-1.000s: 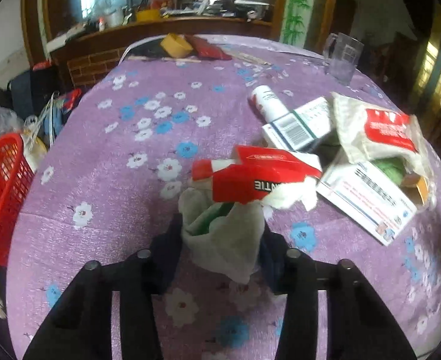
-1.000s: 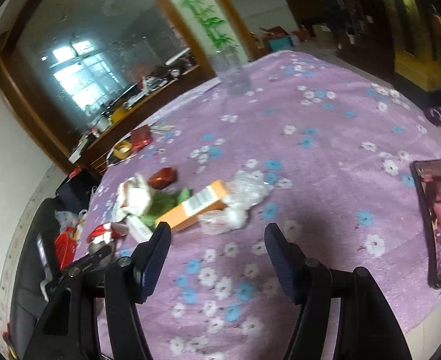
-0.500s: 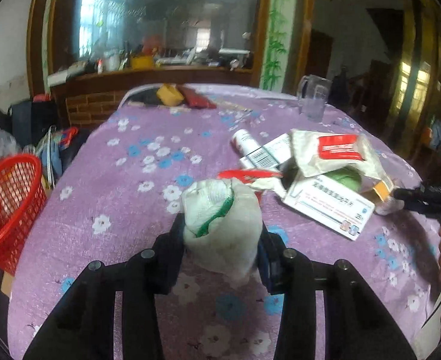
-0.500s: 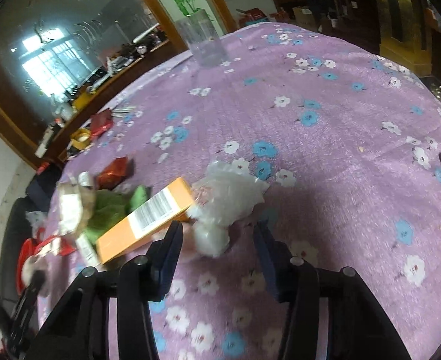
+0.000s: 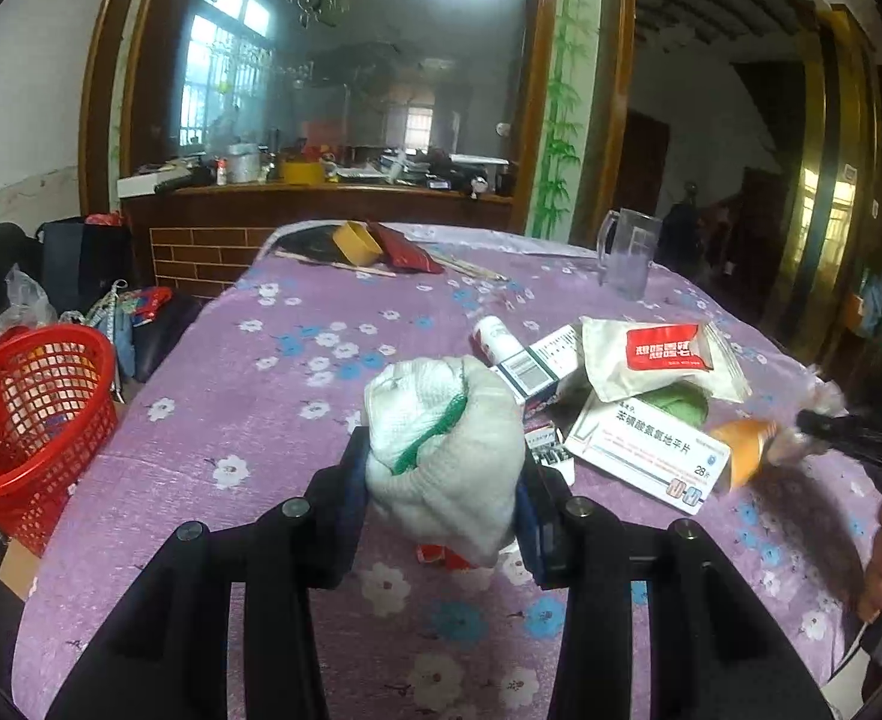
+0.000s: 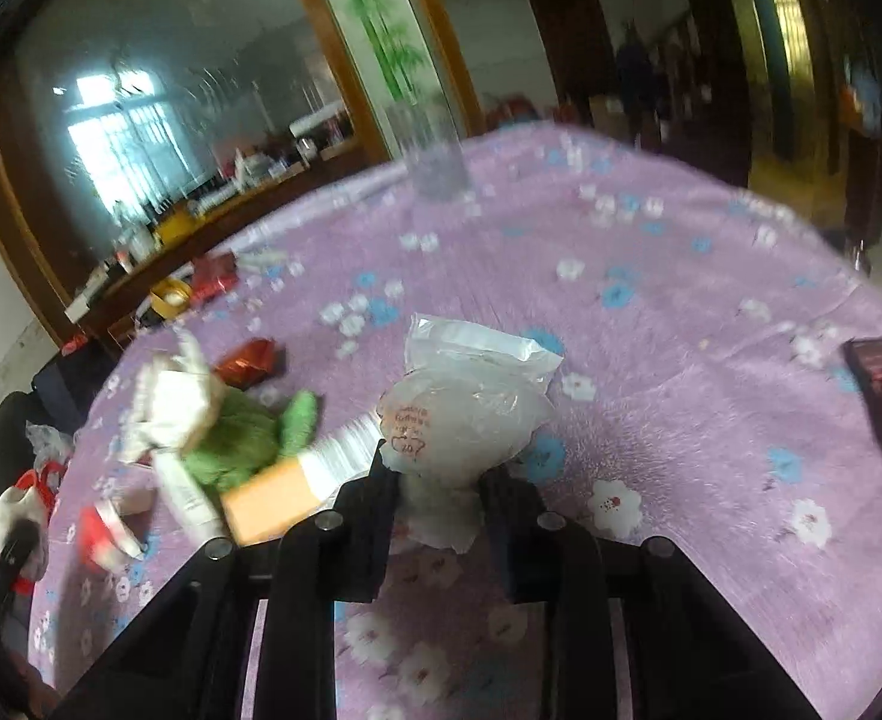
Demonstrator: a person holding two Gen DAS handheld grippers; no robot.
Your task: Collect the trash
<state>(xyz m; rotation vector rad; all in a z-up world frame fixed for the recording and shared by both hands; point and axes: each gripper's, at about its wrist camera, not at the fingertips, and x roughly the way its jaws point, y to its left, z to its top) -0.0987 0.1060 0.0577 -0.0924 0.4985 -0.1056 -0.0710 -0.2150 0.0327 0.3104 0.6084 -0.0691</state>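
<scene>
We hold a crumpled white wrapper with a green streak clamped in our left gripper, lifted above the purple flowered tablecloth, with the red basket off to the left. Our right gripper is pinched on a clear plastic bag beside the orange box.

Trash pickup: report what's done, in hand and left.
Done: nothing clearly binned; the red basket looks nearly empty. In hand: left gripper clamps a white wad, right gripper a clear plastic bag. Left: medicine box, white pouch, orange box.
</scene>
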